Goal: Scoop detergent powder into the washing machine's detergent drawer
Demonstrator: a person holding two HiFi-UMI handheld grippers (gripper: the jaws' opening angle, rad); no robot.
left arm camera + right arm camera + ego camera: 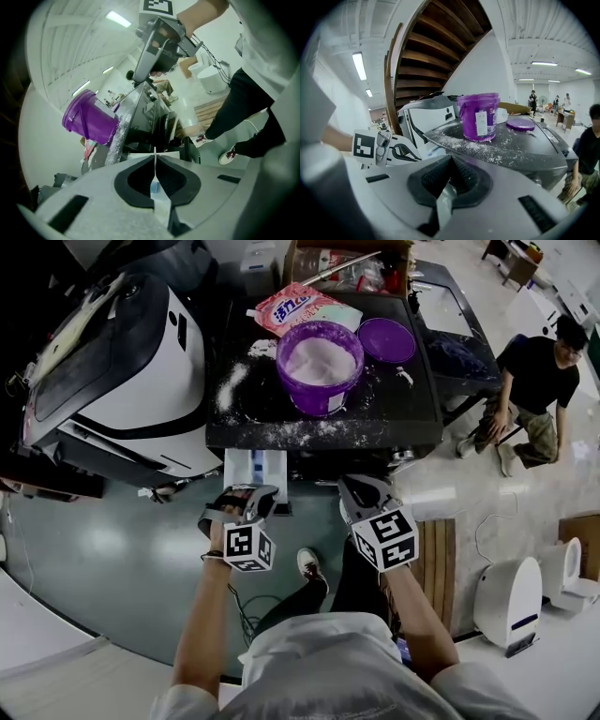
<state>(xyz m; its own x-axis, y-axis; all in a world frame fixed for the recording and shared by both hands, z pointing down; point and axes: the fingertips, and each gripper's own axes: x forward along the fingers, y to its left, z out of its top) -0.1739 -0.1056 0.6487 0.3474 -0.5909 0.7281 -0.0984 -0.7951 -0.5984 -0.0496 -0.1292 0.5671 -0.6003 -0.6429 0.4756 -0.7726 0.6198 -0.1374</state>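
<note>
A purple tub (319, 362) of white detergent powder stands open on the black top of the washing machine (281, 432); its purple lid (386, 338) lies beside it. The white detergent drawer (255, 468) is pulled out from the machine's front. My left gripper (251, 495) hovers just before the drawer, jaws shut and empty. My right gripper (354, 486) is level with it, further right, also shut with nothing held. The right gripper view shows the tub (480, 116), the lid (520, 123) and the left gripper (379, 147). From the left gripper (154, 157) I see the tub (86, 117).
Spilled powder (230, 385) streaks the machine top. A pink detergent bag (300, 306) lies behind the tub, and a small white object (405, 376) sits near the lid. A white-and-black washer (122, 371) stands at left. A seated person (534, 390) is at right.
</note>
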